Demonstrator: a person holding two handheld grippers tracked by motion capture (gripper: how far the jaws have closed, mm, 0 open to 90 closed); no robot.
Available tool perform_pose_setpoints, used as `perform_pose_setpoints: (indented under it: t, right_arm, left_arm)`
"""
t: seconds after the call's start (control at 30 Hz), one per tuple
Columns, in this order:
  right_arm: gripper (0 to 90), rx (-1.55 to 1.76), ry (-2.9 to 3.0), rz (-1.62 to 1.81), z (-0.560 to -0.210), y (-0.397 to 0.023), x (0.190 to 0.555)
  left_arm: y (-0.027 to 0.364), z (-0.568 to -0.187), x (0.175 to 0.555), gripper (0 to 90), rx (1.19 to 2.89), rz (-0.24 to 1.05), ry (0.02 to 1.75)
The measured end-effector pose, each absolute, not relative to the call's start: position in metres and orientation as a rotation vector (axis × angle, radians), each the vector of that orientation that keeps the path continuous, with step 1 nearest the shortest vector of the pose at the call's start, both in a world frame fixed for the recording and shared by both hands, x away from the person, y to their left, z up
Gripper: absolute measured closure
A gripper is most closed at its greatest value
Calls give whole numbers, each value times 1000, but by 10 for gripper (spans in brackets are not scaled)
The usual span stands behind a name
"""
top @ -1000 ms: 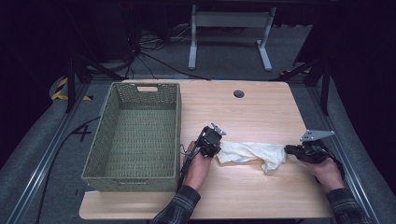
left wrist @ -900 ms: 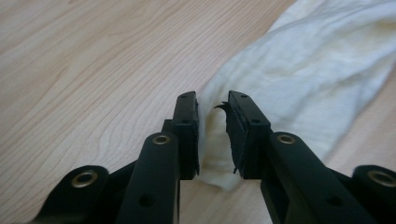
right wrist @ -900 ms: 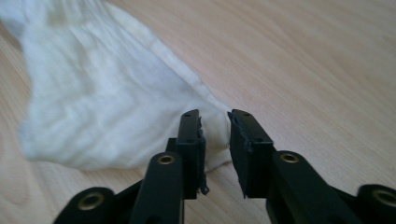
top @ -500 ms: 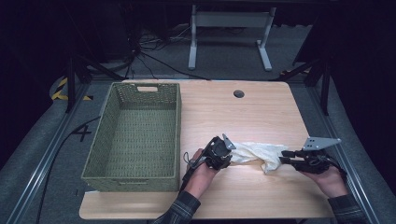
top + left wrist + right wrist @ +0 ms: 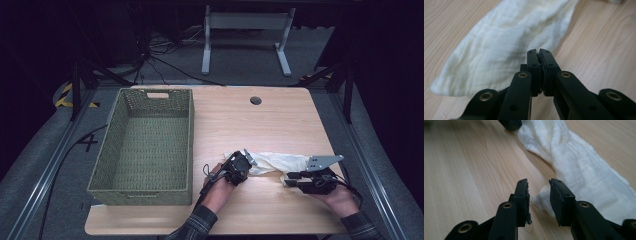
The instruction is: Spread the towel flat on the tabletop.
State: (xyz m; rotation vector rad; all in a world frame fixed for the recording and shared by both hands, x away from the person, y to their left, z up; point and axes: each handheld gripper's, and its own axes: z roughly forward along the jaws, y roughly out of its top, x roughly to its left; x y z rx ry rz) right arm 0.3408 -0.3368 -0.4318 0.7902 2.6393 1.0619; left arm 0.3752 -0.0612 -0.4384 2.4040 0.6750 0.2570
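Here: green woven basket [image 5: 142, 145] on left of light wood table [image 5: 280, 117]; grey floor, dark room behind. White cloth [image 5: 280, 162] lies between grippers. Left gripper [image 5: 539, 53] jaws pressed together at cloth edge, pinch unclear. Right gripper [image 5: 538, 185] jaws spread, cloth tip between.

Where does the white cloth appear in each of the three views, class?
High view: cloth lies low right of centre, between both grippers.
Left gripper view: fills the upper left, beyond the shut jaws.
Right gripper view: runs from top centre to lower right.
Shared landmark: the wooden table.
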Motion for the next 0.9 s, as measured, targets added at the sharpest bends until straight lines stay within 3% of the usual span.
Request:
perform_pose_setpoints:
  t: [0.2,0.33,0.4,0.67,0.9]
  right_arm:
    - [666,759,2661,924,-445,-328,346]
    - [797,747,2648,882,-446,-331,347]
    - [821,749,2639,884,-443,-335,347]
    - [844,844,2541,1040,-419,-375,343]
    - [848,834,2496,1173,-401,-389,334]
  left_arm:
    - [-47,-413,370,885,2284,255,689]
    - [-40,-407,370,885,2257,273,704]
    - [-38,-405,370,885,2251,282,716]
    - [-26,-398,374,885,2211,299,805]
    - [-24,-388,363,885,2214,284,761]
